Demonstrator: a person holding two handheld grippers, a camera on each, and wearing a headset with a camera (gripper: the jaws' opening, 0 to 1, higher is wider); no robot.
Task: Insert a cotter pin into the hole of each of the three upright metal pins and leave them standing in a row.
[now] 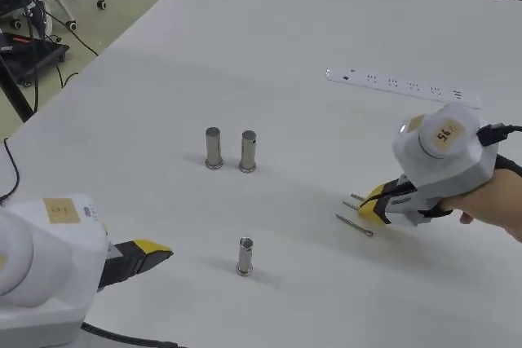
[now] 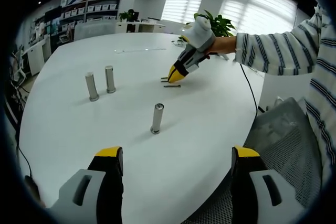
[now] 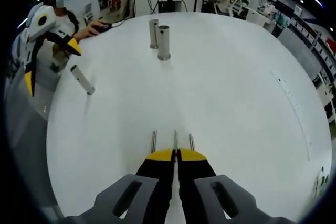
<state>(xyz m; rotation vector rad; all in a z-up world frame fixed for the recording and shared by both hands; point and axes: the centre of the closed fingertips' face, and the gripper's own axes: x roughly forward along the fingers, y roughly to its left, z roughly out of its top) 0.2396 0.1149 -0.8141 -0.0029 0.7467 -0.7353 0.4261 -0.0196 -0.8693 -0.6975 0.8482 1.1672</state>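
Fingers of my right gripper closed together among cotter pins, lower centre; left gripper fingers apart; metal pins upright.

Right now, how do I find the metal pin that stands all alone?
Start at the big white table and find the two metal pins standing side by side. Come nearer the person: the lone pin stands there by itself, no partner beside it.
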